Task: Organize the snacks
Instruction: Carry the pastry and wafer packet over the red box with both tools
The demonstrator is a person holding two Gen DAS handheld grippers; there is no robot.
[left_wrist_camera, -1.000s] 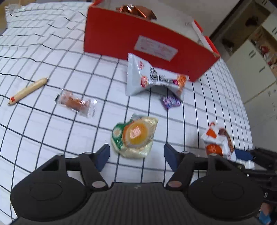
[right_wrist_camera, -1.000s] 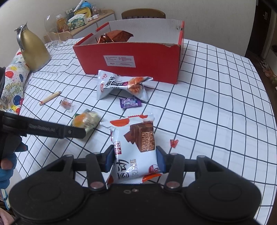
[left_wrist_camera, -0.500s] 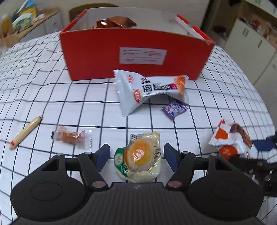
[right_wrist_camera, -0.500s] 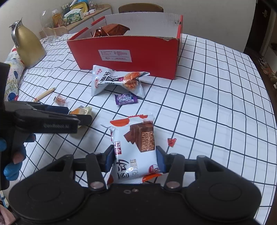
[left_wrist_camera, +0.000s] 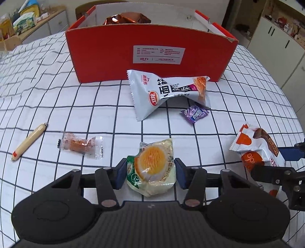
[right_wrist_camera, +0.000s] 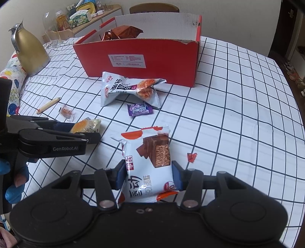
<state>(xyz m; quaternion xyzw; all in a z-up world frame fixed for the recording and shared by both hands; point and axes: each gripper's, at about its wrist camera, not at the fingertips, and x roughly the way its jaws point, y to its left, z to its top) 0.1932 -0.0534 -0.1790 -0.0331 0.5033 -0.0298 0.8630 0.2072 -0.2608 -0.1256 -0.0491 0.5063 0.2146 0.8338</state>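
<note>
My left gripper (left_wrist_camera: 150,174) has closed around a green-and-yellow egg-yolk pastry pack (left_wrist_camera: 152,169) lying on the checked tablecloth; both blue pads touch its sides. My right gripper (right_wrist_camera: 149,176) is shut on a white chocolate wafer pack (right_wrist_camera: 150,160) and holds it just over the cloth. The red cardboard box (left_wrist_camera: 152,55) stands open at the back, with a copper foil bag (left_wrist_camera: 126,18) inside. The box also shows in the right wrist view (right_wrist_camera: 139,59). The left gripper also shows in the right wrist view (right_wrist_camera: 83,133).
On the cloth lie a white noodle snack bag (left_wrist_camera: 167,93), a purple candy (left_wrist_camera: 194,113), a clear-wrapped candy (left_wrist_camera: 81,146) and a sausage stick (left_wrist_camera: 28,142). A gold kettle (right_wrist_camera: 28,49) stands far left. A red wrapper scrap (right_wrist_camera: 191,156) lies right of the wafer pack.
My left gripper moved down and forward over the egg-yolk pastry pack and its jaws closed from wide open onto it. My right gripper kept its hold on the wafer pack.
</note>
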